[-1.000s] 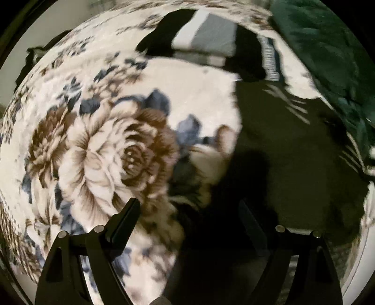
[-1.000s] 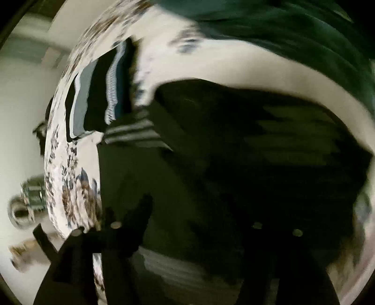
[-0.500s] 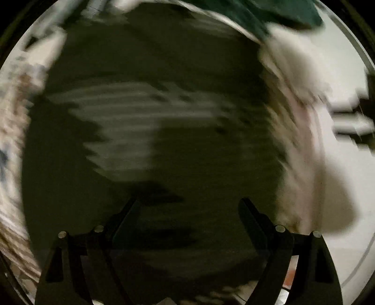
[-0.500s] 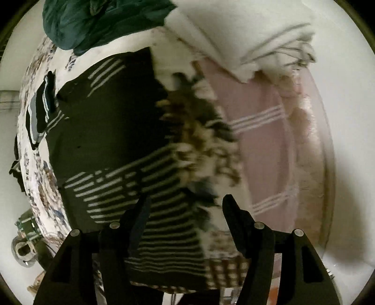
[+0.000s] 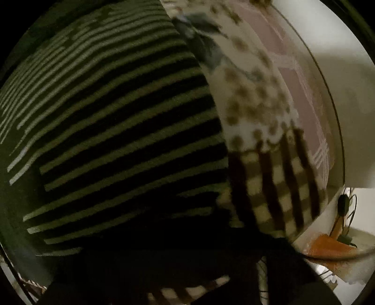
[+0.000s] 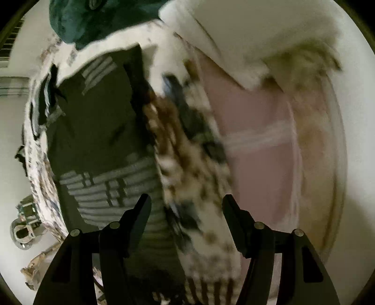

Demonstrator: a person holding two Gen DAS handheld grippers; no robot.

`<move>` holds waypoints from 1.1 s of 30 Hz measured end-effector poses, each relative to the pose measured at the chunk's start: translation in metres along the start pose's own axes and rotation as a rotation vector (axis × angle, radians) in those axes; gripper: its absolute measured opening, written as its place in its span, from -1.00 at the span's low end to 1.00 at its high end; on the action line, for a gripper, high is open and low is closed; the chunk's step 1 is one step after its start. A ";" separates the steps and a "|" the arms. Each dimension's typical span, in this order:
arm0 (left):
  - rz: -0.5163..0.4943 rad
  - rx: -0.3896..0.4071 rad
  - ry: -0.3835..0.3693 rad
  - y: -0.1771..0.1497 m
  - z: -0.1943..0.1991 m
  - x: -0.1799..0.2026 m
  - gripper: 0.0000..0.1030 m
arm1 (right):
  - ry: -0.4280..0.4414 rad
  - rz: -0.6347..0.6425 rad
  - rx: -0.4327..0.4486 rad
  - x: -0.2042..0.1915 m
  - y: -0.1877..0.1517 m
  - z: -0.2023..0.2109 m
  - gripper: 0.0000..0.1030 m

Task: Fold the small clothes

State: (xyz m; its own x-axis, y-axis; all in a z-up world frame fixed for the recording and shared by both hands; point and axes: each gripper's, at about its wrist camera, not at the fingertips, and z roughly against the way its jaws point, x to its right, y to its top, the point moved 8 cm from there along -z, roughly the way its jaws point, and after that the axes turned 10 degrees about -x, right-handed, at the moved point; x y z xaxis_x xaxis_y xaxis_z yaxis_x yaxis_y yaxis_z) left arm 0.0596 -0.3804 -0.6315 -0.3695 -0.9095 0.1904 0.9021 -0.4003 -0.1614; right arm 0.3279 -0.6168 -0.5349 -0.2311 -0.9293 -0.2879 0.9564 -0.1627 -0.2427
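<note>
A black garment with thin pale stripes (image 5: 121, 131) lies spread on a floral blanket (image 5: 253, 98) on a bed. It fills most of the left wrist view, very close and blurred. My left gripper's fingers are lost in the dark at the bottom of that view. In the right wrist view the same garment (image 6: 98, 131) lies left of centre. My right gripper (image 6: 186, 206) is open and empty above the garment's striped right edge and the blanket.
A dark green cloth (image 6: 98, 18) lies bunched at the far end of the bed. A folded striped garment (image 6: 44, 103) sits beyond the black one. A white pillow (image 6: 246, 35) and pink sheet (image 6: 255, 122) are to the right. The bed's near edge is checked (image 5: 279, 187).
Both grippers have swung right along the bed toward the garment's striped end. The left one has come in very close to the fabric, and its fingers no longer show.
</note>
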 end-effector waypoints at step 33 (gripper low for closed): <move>0.577 0.362 -0.310 -0.098 0.161 -0.225 -0.90 | -0.077 0.179 0.123 -0.329 0.147 0.025 -0.84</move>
State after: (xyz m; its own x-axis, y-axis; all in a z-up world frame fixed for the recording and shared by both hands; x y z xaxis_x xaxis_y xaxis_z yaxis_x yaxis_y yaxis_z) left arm 0.0900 -0.1186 -0.5021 0.2164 -0.8689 0.4452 0.9703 0.2418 0.0005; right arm 0.5489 -0.3428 -0.4523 -0.0459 -0.9689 -0.2433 0.9966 -0.0275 -0.0783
